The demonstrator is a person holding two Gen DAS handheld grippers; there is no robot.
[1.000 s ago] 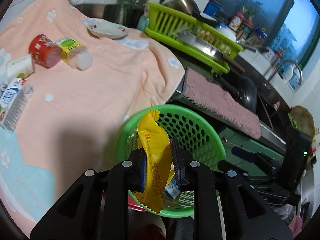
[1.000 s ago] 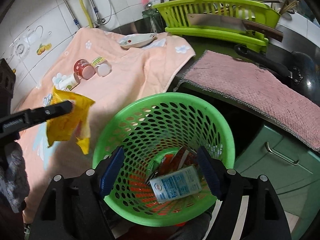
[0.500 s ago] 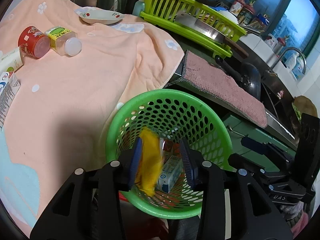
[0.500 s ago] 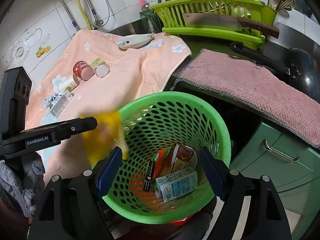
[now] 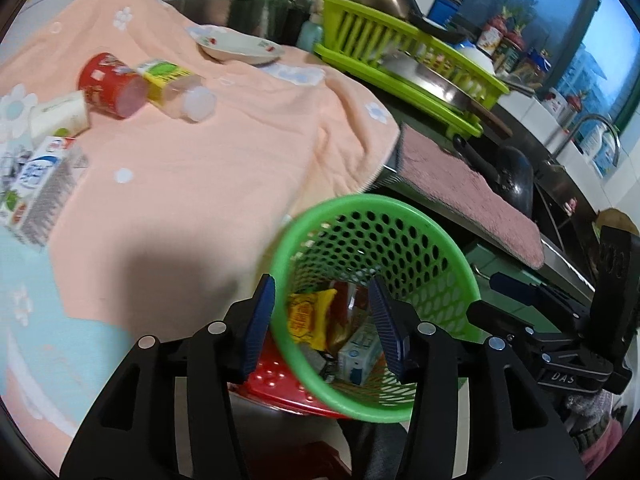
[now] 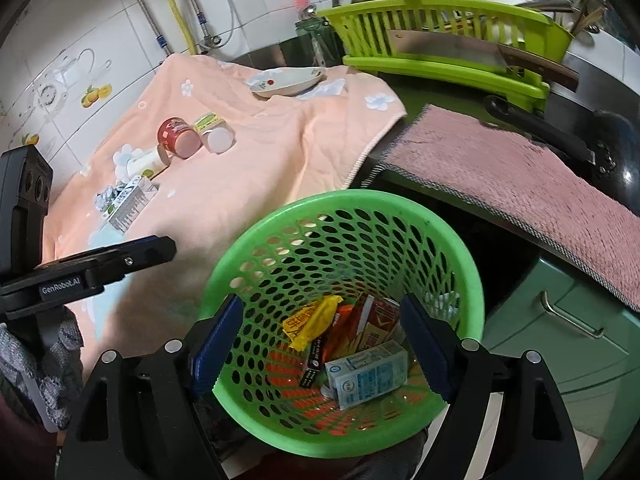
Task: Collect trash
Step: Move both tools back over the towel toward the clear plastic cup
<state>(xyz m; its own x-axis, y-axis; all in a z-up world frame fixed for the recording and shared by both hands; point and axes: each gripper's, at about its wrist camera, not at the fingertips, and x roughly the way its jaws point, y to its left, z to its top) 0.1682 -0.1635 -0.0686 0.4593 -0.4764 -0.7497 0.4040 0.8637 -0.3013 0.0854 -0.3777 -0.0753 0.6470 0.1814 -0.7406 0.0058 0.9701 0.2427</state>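
A green perforated basket (image 6: 304, 216) (image 5: 360, 204) holds the yellow snack wrapper (image 6: 310, 320) (image 5: 306, 316), a small milk carton (image 6: 366, 372) and red packets. My left gripper (image 5: 322, 320) is open and empty, above the basket's near rim. My right gripper (image 6: 320, 340) is open wide with its pads either side of the basket. On the peach towel (image 5: 192, 168) lie a red cup (image 5: 108, 86), a yellow-labelled bottle (image 5: 176, 88), a white tube (image 5: 60, 116) and a milk carton (image 5: 36, 188).
A white dish (image 5: 236, 44) sits at the towel's far end. A lime dish rack (image 6: 448, 44) with a cleaver (image 6: 460, 50) stands behind. A pink mat (image 6: 520, 184) covers the counter edge beside a black pan (image 6: 560, 132). Green cabinet drawers (image 6: 560, 320) lie below.
My left gripper has opened and let go of the yellow wrapper, which fell into the basket. The left gripper has drawn back toward the towel side.
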